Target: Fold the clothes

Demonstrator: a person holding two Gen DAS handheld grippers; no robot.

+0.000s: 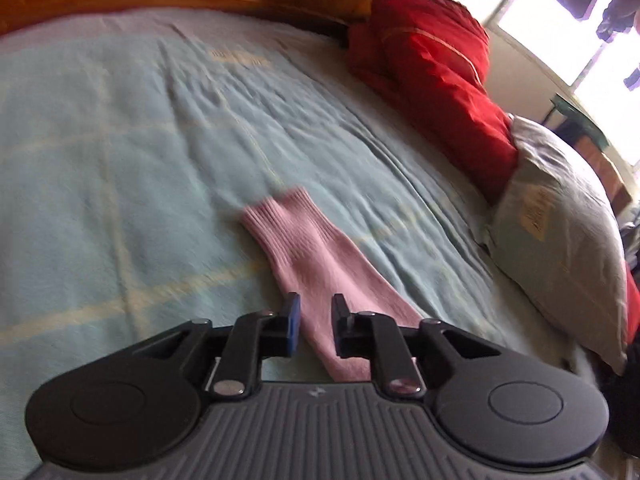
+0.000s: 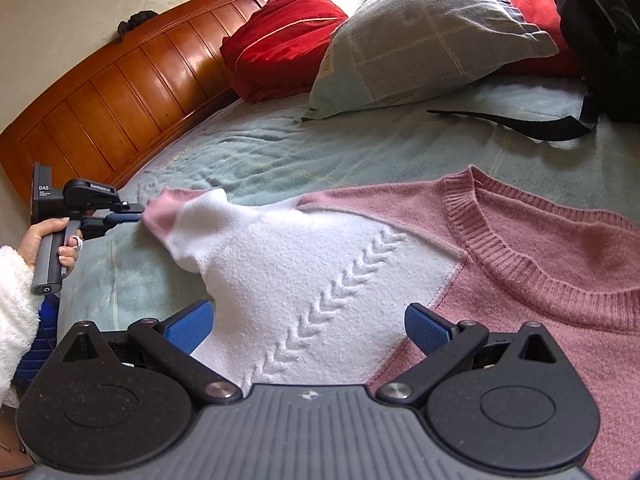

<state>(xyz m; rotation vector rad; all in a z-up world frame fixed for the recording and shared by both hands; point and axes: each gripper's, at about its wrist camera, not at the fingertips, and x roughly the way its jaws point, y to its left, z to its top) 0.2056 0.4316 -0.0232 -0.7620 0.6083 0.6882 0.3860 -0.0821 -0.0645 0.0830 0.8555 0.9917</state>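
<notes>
A pink and white knitted sweater (image 2: 540,280) lies flat on the light green bedcover (image 2: 260,152), neck towards the right. Its white left sleeve ends in a pink cuff (image 2: 160,216), and that end is raised off the bed. My left gripper (image 2: 140,212), held by a hand (image 2: 44,240) in a fluffy white sleeve, is shut on the cuff. In the left wrist view the pink sleeve (image 1: 304,240) runs between the narrow jaws of the left gripper (image 1: 316,304). My right gripper (image 2: 308,316) hangs open over the white chest panel, nothing between its blue pads (image 2: 426,326).
A wooden headboard (image 2: 120,92) runs along the far left. Red cushions (image 2: 280,40) and a checked grey-green pillow (image 2: 420,40) lie at the head of the bed. A black bag (image 2: 600,40) with a loose strap (image 2: 520,122) sits at the right. A bright window (image 1: 560,20) is behind.
</notes>
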